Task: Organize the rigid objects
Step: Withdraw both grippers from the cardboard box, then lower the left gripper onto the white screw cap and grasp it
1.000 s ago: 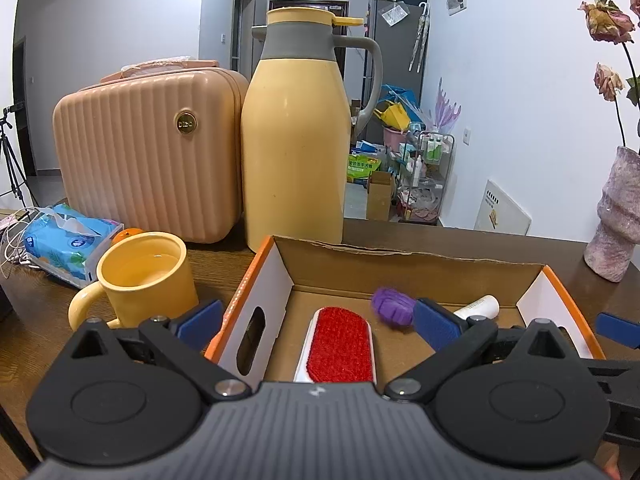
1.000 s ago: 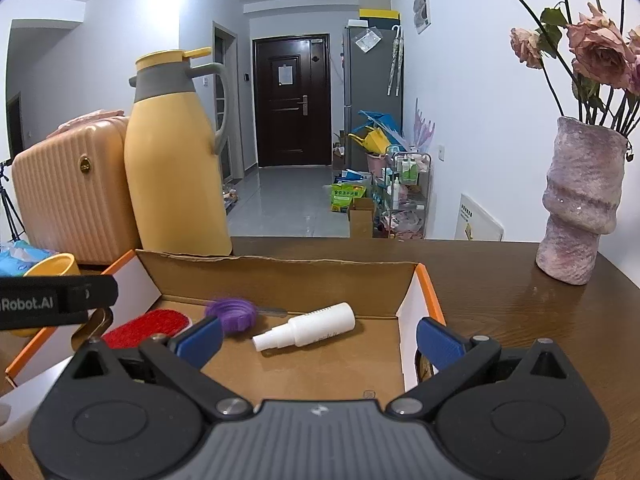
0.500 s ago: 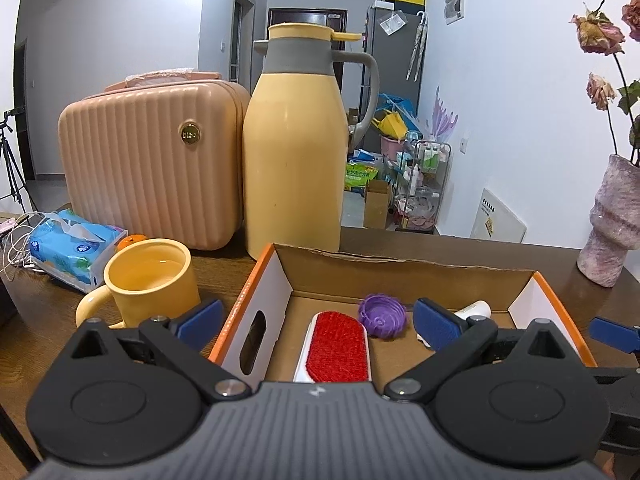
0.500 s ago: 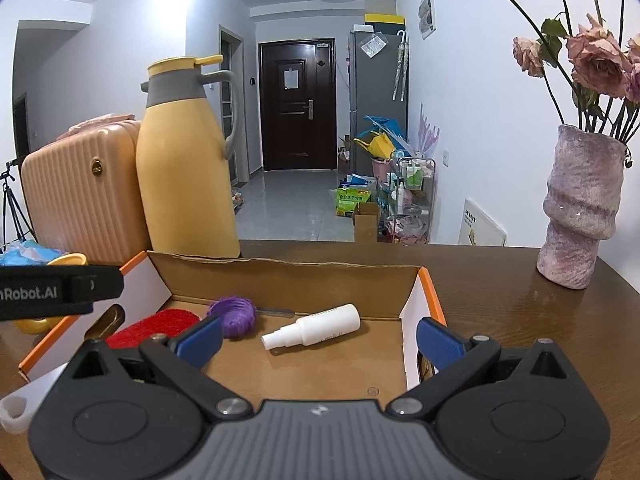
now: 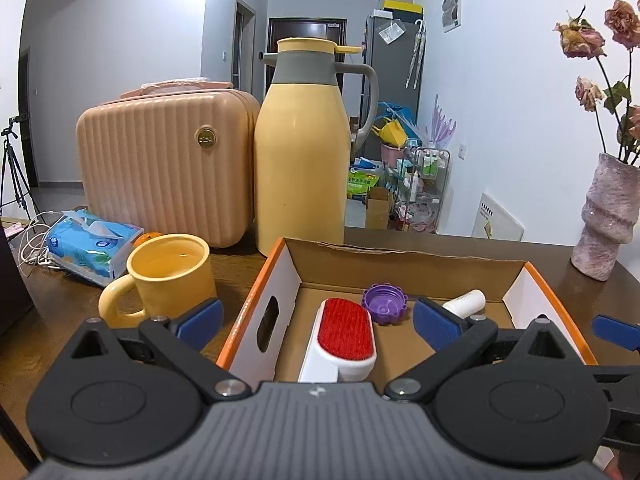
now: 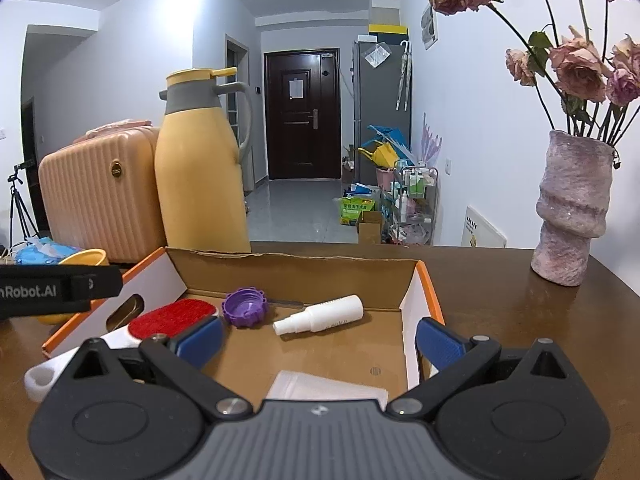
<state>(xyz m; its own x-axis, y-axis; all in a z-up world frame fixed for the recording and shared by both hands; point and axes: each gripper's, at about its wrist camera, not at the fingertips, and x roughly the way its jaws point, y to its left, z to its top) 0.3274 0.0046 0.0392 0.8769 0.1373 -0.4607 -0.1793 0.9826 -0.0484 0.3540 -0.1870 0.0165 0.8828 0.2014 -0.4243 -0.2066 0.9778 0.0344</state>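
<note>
An open cardboard box with orange edges sits on the brown table. Inside lie a white brush with a red pad, a purple cap and a white spray bottle. A clear plastic piece lies at the box's near end. My left gripper hovers open above the box's left wall, nothing between its fingers. My right gripper is open over the box's near right part, also empty.
A yellow mug stands left of the box, a tall yellow thermos jug and a peach case behind it. A blue tissue pack lies far left. A pink vase with dried roses stands right.
Both grippers have risen and pulled back a little, so the box and its contents sit lower and show more fully. Nothing in the box has moved.
</note>
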